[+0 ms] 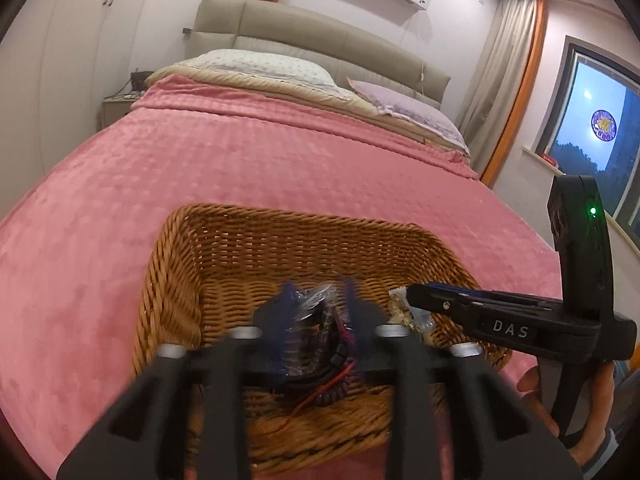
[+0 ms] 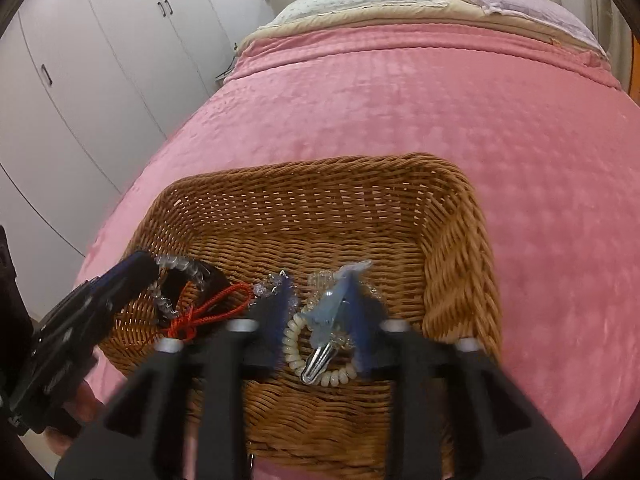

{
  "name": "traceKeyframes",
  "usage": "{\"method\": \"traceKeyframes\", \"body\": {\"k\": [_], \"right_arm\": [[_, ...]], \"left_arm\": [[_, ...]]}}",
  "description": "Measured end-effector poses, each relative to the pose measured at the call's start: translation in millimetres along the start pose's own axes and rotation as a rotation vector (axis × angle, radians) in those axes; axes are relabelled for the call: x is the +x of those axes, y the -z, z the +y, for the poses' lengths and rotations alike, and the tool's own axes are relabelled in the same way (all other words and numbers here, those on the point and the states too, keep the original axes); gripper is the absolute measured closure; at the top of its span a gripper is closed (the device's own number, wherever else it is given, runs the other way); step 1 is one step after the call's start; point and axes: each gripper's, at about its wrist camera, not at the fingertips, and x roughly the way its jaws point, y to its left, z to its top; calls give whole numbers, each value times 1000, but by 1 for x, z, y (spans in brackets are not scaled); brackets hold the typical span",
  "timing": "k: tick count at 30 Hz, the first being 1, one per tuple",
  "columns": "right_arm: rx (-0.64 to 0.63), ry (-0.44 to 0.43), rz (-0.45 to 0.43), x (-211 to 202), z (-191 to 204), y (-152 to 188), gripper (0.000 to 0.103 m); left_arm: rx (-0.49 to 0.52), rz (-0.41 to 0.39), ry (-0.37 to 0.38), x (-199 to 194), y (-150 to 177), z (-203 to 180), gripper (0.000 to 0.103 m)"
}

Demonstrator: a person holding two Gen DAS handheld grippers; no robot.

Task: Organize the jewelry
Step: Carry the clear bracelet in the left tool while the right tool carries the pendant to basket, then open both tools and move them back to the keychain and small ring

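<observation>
We count one wicker basket point(image 2: 320, 208), one pink blanket point(image 2: 440, 100), two pillows point(image 1: 264, 66), one cream coil hair tie point(image 2: 294, 344), one red cord point(image 2: 212, 312), one hair clip point(image 2: 320, 358), two grippers point(image 2: 324, 308)

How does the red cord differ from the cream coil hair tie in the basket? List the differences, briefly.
Colour: the red cord is bright red; the cream coil hair tie is off-white.
Form: the cord is a thin knotted string; the hair tie is a springy spiral ring.
Company: the cord runs toward clear beads; a silver hair clip lies across the hair tie.
Both lie in the wicker basket.
</observation>
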Motion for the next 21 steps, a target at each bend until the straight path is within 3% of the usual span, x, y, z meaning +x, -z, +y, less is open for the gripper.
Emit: {"method": "traceKeyframes", "body": {"k": [1,7,12,15,18,21], "right_arm": [[0,3,-15,-4,0,0,51],[-47,6,-94,-48,11,17,51],[-109,5,-157,-102,32,62,51],[-145,18,-155,-121,44,99,51],[-151,10,-120,-126,49,138,51],[-181,21,-67,-119,55,178,59]], "left_arm": [[3,-15,0,-4,-1,-2,58],[6,-95,42,-53,-4,-11,55],[35,-151,64,-109,15,-23,51],[51,-145,67,-136,37,-29,51],[53,-114,55,-150,64,-32,43],[74,-56,6,-151,93,-35,43]]}}
